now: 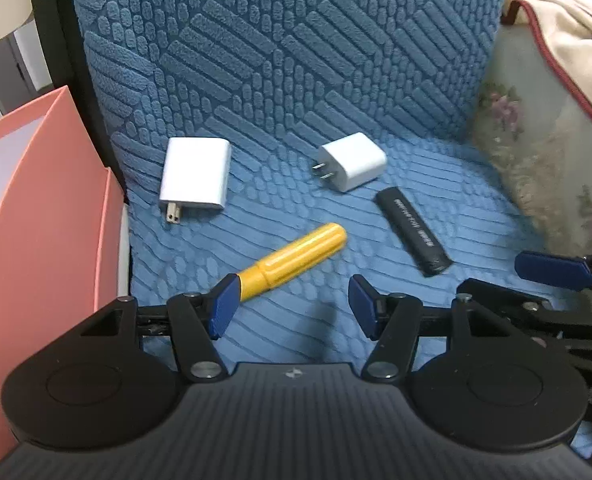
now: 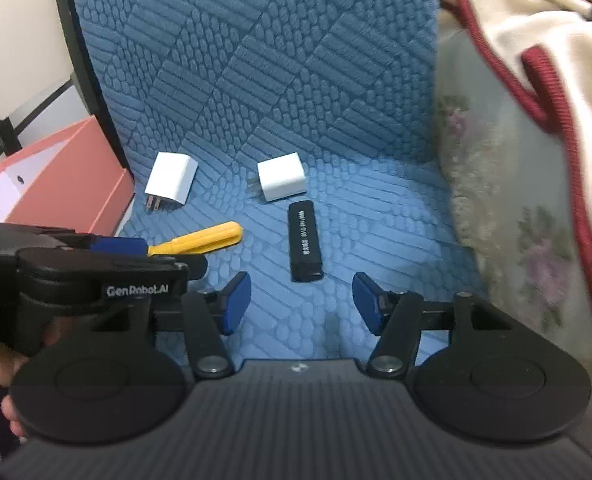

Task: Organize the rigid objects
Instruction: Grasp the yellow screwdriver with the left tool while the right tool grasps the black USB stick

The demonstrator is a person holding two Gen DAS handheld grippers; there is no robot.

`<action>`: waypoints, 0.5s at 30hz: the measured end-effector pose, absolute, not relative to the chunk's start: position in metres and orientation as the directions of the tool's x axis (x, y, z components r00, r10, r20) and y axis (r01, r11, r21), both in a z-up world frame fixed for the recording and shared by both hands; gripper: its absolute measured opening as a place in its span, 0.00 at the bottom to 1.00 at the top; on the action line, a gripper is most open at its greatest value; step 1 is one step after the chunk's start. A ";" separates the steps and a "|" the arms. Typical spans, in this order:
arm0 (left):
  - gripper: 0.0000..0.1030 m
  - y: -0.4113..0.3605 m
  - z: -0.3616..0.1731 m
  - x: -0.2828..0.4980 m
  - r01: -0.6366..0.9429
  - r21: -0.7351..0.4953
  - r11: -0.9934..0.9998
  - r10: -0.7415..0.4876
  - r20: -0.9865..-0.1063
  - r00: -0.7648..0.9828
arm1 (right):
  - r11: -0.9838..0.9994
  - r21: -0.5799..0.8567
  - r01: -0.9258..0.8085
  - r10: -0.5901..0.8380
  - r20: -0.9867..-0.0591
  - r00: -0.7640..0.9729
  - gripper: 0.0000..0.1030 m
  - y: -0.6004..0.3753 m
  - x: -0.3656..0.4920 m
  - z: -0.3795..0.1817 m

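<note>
In the left wrist view the left gripper (image 1: pixel 292 306) stands apart and empty, its left pad beside the yellow pen (image 1: pixel 294 262) on the blue cushion (image 1: pixel 336 80), likely lining up; in the right wrist view the right gripper (image 2: pixel 302 302), likewise apart, faces the black stick (image 2: pixel 305 242), pink box (image 2: pixel 68 184) waiting leftward.

"GenRobot.AI" on left gripper (image 2: pixel 138 247)

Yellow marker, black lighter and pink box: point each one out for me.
yellow marker (image 1: pixel 296 258), left wrist view, middle of its barrel.
black lighter (image 2: pixel 304 240), right wrist view, its printed face.
pink box (image 1: pixel 48 208), left wrist view, its outer wall.
</note>
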State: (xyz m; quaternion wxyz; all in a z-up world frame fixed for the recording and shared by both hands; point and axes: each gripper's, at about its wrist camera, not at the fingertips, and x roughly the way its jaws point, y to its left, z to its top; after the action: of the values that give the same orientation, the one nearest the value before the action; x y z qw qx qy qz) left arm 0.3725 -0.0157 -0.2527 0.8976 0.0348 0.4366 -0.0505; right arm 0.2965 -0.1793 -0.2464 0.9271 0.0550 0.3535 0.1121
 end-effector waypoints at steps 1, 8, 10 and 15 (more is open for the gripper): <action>0.63 -0.014 -0.253 0.373 0.111 0.020 0.994 -0.054 -0.781 0.622 | 0.969 0.177 -0.172 0.246 -0.645 0.724 0.56 -0.177 0.301 -0.248; 0.62 0.001 -0.266 0.384 0.053 0.033 0.998 -0.007 -0.788 0.615 | 0.973 0.156 -0.169 0.230 -0.666 0.710 0.45 -0.166 0.325 -0.257; 0.61 0.003 -0.268 0.384 0.052 0.058 0.997 0.014 -0.789 0.615 | 0.975 0.146 -0.169 0.223 -0.676 0.703 0.42 -0.164 0.330 -0.260; 0.56 0.011 -0.277 0.386 0.033 0.069 0.997 0.037 -0.813 0.582 | 0.976 0.129 -0.176 0.216 -0.683 0.698 0.39 -0.159 0.339 -0.262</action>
State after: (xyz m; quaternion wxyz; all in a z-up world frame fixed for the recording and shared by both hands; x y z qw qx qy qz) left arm 0.3858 0.0111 -0.2767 0.8884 0.0381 0.4574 0.0012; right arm 0.3387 -0.1592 -0.2621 0.9209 0.0267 0.3740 0.1064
